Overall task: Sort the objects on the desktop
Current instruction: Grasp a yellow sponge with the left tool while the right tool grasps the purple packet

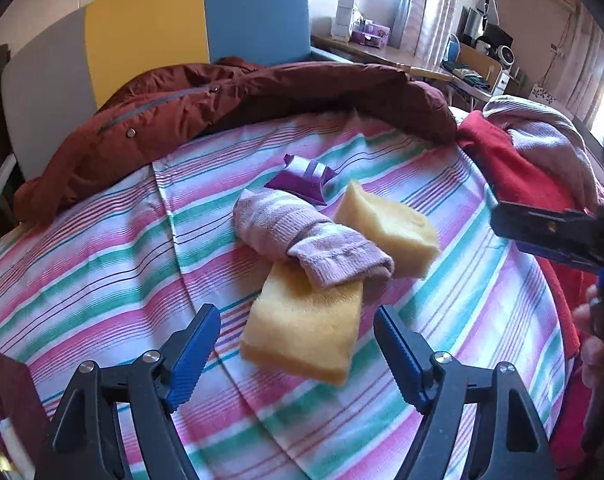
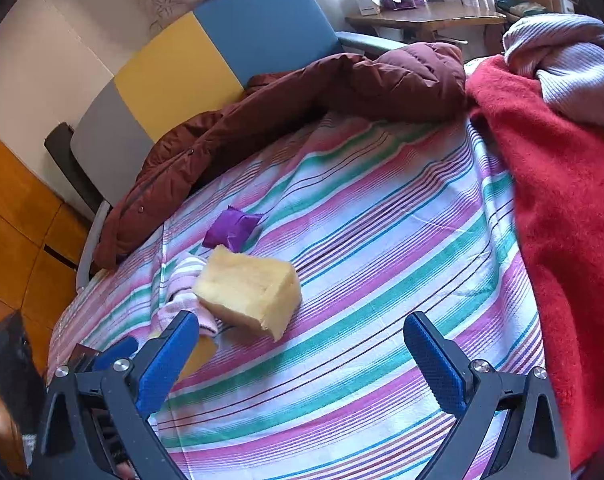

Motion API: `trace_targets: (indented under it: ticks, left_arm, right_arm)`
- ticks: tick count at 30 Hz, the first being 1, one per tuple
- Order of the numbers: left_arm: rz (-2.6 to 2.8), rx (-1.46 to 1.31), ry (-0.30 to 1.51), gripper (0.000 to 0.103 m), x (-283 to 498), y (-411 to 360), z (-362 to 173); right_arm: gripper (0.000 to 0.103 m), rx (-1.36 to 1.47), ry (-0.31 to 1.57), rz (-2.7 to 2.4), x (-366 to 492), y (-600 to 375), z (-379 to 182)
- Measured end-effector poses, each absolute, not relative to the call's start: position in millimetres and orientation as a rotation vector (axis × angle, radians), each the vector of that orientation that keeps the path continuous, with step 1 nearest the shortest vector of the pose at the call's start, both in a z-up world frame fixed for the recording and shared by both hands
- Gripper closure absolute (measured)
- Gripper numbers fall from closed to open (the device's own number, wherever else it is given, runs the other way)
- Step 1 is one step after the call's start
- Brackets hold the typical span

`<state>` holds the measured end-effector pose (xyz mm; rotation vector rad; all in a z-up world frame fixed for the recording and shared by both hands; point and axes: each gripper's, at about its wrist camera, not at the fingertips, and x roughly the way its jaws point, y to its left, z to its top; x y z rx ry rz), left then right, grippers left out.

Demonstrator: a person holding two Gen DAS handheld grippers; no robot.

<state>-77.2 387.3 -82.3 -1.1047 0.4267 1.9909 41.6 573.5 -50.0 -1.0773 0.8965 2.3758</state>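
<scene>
Your left tongs (image 1: 295, 334) stand apart around the near yellow sponge (image 1: 302, 324), ready to grip (a rolled sock (image 1: 310, 240) lies on it). Your right tongs (image 2: 302, 340) wait apart, empty, above the striped cloth (image 2: 382, 240).

Yellow sponges (image 1: 302, 332), pink-striped sock (image 1: 302, 236), purple packet (image 1: 302, 178), pink-green-white striped cloth (image 1: 101, 280), maroon jacket (image 1: 181, 112).
</scene>
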Motion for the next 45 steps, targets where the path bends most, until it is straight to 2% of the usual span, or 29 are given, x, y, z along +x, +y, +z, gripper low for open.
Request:
trace_targets:
  ticks: [5,9,10,13,23,31,36,43,44,45]
  left_arm:
    - [1.967,-1.133,0.406,0.025,-86.4,396.1,-91.5]
    - [1.948,-1.141,0.406,0.035,-87.3,401.7,-97.2]
    - [1.939,-1.139,0.4,0.043,-86.6,402.1,-97.9]
    - [1.929,-1.13,0.41,0.047,-82.0,404.2,-100.9]
    - [1.952,-1.199,0.289,0.049,-72.2,373.6,-102.8]
    - [1.969,-1.239,0.21,0.049,-63.5,345.9,-100.5]
    - [1.964,-1.251,0.177,0.049,-63.4,331.6,-102.1]
    - [1.958,-1.244,0.167,0.049,-63.9,333.1,-104.9]
    - [1.958,-1.244,0.164,0.049,-64.1,332.8,-105.5]
    - [1.955,-1.246,0.16,0.049,-65.5,333.1,-106.1]
  right_arm:
    - [0.0,-1.093,0.899,2.369,39.8,573.9,-53.9]
    - [0.0,-1.1,0.895,2.359,39.4,575.1,-55.8]
    - [0.0,-1.106,0.887,2.354,39.0,575.4,-56.8]
    - [0.0,-1.116,0.871,2.351,37.4,574.5,-58.3]
    - [0.001,-1.163,0.818,2.383,15.7,564.6,-58.8]
    - [0.005,-1.198,0.61,2.474,-58.8,557.4,-49.4]
    - [0.006,-1.312,0.42,2.517,-128.7,554.7,-69.4]
    - [0.007,-1.468,0.28,2.551,-166.0,552.8,-89.9]
    - [0.009,-1.485,0.266,2.545,-169.6,553.6,-93.7]
    - [0.017,-1.537,0.3,2.532,-174.3,558.3,-103.9]
